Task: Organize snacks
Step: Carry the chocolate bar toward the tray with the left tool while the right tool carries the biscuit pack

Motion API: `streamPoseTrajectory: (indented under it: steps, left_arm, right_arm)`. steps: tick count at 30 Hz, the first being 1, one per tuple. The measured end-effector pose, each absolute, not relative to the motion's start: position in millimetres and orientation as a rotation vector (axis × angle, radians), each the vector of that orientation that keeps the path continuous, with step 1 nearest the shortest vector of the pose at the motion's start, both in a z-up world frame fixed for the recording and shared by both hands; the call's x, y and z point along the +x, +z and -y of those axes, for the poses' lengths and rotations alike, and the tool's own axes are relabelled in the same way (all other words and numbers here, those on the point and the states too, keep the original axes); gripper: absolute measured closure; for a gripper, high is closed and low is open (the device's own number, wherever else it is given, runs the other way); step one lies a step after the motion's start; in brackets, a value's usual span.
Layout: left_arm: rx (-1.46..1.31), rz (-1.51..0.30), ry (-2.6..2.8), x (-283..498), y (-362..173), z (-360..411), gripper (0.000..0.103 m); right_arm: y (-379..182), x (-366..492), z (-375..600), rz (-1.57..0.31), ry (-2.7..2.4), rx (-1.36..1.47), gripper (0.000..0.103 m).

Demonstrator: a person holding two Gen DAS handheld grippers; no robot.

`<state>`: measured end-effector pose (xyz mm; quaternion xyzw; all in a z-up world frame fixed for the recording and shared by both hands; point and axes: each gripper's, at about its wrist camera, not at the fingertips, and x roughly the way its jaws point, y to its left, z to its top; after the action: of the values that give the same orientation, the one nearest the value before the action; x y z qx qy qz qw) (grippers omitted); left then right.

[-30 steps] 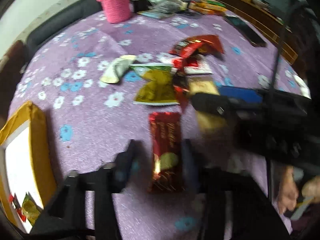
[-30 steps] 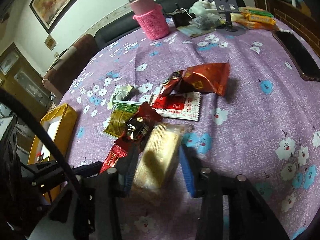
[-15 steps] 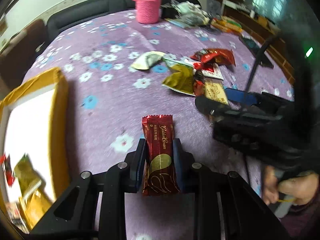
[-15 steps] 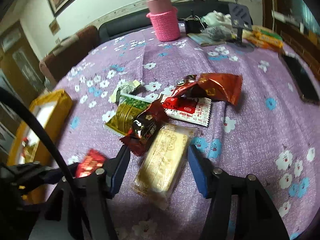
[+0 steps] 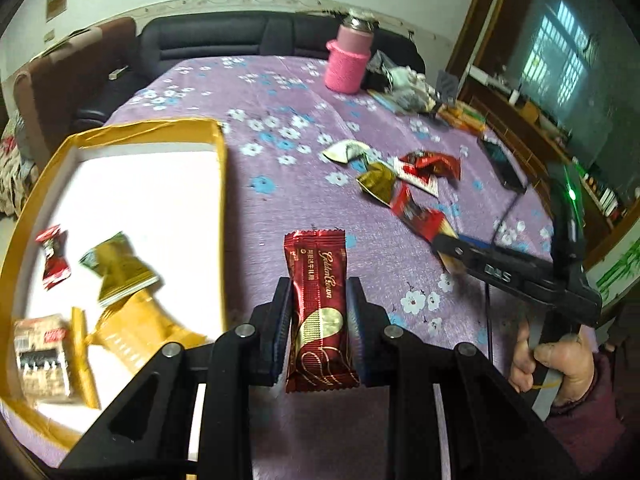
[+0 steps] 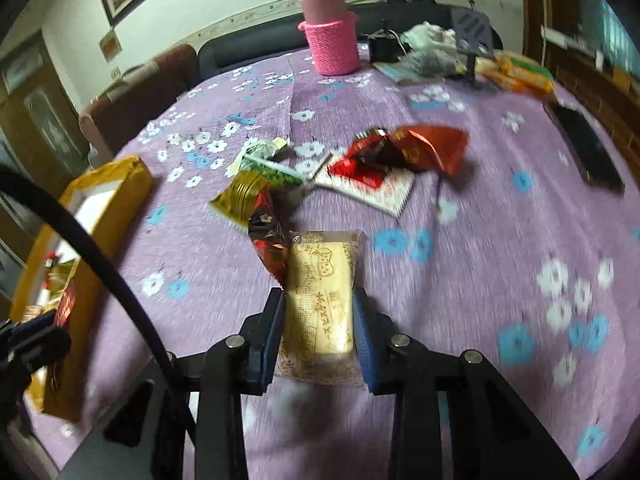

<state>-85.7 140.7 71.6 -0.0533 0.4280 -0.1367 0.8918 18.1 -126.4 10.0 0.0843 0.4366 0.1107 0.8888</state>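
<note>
Now my left gripper (image 5: 319,316) is squeezed tight on the red bar (image 5: 319,316), held up off the purple cloth (image 5: 304,184) so I can carry it. The bar stands long-ways between the pads, its far end poking out past them. Just to the left lies the yellow box (image 5: 222,216), with a few snacks already inside, so I think that is where it goes.

My right gripper (image 6: 319,320) has just been closing, and its pads now press a pale biscuit pack (image 6: 320,300). A dark red wrapper (image 6: 270,240) touches that pack's left side. Farther off, the other snacks (image 6: 384,168) wait in a loose heap.
</note>
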Motion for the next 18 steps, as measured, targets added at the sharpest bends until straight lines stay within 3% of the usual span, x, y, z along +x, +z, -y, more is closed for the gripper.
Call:
streamPoseTrajectory:
  steps: [7,18]
  left_arm:
    - [-0.283,-0.847,-0.284,-107,74,-186,0.075]
    - [-0.400,-0.798,-0.163,-136,71,-262,0.074]
  right_arm:
    - [45,-19,122,-0.849,0.279,0.219,0.070]
    - [85,-40,28,-0.804,0.463,0.092,0.071]
